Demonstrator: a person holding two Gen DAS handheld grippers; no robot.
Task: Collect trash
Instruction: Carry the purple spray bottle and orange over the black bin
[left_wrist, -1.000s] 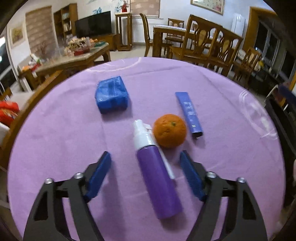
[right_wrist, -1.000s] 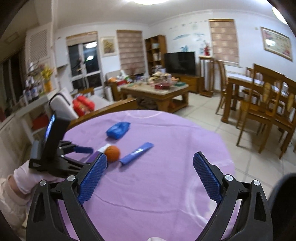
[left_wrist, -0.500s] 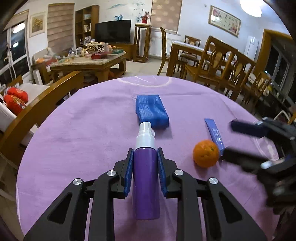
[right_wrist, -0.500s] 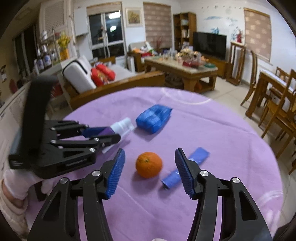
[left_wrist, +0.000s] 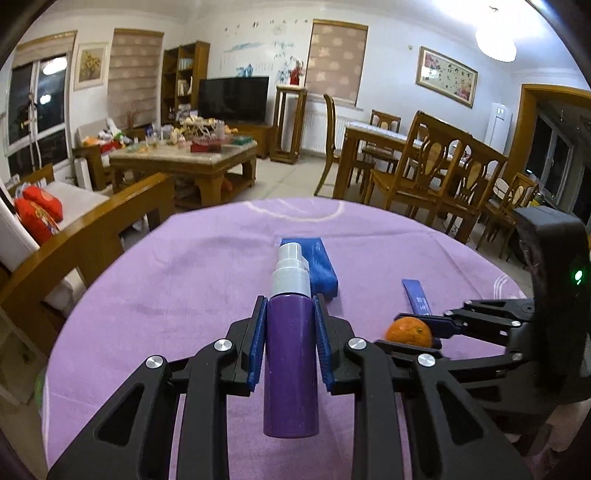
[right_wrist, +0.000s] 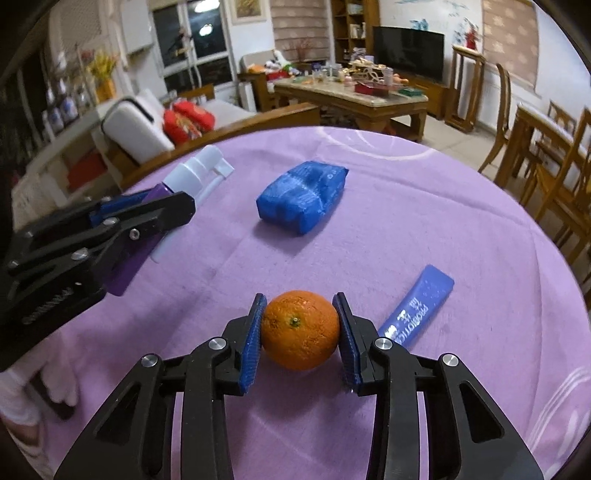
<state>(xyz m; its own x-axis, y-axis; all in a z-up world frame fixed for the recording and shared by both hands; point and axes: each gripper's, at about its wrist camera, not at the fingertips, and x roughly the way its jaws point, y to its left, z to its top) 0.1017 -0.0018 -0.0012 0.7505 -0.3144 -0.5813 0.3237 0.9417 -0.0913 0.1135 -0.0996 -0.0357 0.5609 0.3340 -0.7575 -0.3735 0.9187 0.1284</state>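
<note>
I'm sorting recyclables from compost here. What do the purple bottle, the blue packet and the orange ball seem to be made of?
Purple bottle: likely plastic, smooth and matte, with a white pump top. Blue packet: thin glossy film, judging by its crinkles and sheen; contents unseen. Orange: looks like real fruit, with dimpled peel and a green stem spot, though a replica can't be excluded.

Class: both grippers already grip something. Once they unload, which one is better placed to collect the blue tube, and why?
Right. The right gripper, shut on the orange, sits beside the blue tube. The left gripper holds the purple spray bottle farther away.
</note>
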